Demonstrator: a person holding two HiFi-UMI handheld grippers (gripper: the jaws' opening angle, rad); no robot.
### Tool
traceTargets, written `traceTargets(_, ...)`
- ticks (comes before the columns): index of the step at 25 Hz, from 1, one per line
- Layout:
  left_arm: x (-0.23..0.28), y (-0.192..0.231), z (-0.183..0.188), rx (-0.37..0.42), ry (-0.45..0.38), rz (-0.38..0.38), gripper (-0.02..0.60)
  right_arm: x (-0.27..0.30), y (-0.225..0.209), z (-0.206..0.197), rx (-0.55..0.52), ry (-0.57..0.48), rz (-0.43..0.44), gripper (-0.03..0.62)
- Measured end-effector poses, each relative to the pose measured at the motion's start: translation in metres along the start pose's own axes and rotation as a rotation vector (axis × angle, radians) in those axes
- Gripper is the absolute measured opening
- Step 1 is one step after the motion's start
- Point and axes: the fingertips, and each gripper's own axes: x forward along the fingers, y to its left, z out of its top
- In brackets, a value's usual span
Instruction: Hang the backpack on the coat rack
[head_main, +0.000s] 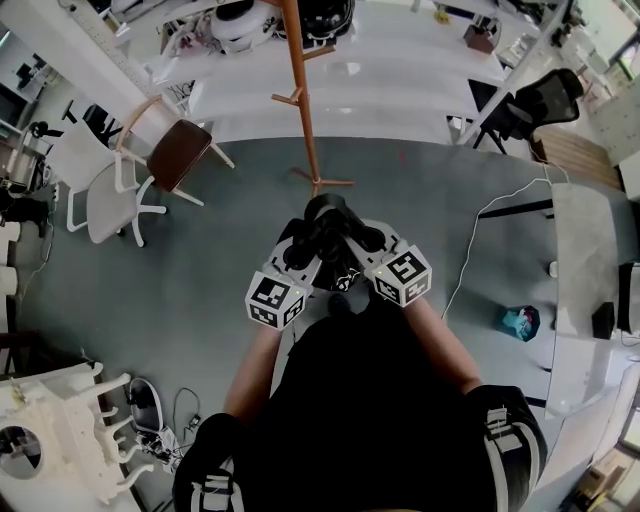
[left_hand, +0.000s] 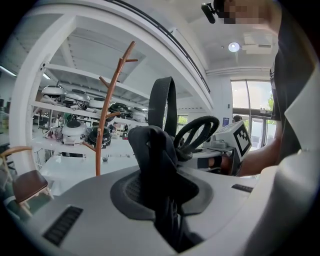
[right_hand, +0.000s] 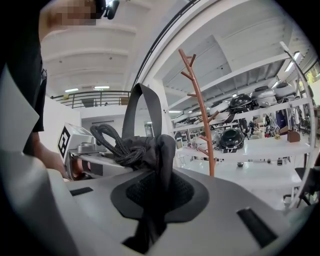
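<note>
I hold a black backpack (head_main: 330, 232) up in front of the person, between both grippers. My left gripper (head_main: 303, 248) is shut on a fold of its black fabric (left_hand: 152, 160); a flat strap loop (left_hand: 163, 102) and a round handle (left_hand: 198, 132) rise behind it. My right gripper (head_main: 360, 240) is shut on another fold (right_hand: 159, 155), beside a corded handle (right_hand: 116, 143) and a grey strap (right_hand: 140, 107). The brown wooden coat rack (head_main: 300, 100) stands just ahead on the grey floor, and its bare pegs show in the left gripper view (left_hand: 106, 120) and the right gripper view (right_hand: 201, 107).
A brown-seated chair (head_main: 181, 152) and a white chair (head_main: 100, 200) stand left of the rack. White shelving with helmets (head_main: 350, 85) runs behind it. To the right are a black office chair (head_main: 540, 100), a desk (head_main: 585, 280), a floor cable (head_main: 478, 232) and a teal bag (head_main: 520, 322).
</note>
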Motion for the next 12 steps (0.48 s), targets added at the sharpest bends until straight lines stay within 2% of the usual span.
traceTargets(12,-0.007,0.024,-0.007,-0.014,0.007,0.036,0.089,0.027,0.004,-0.006,0.004,0.019,0.035,0.061)
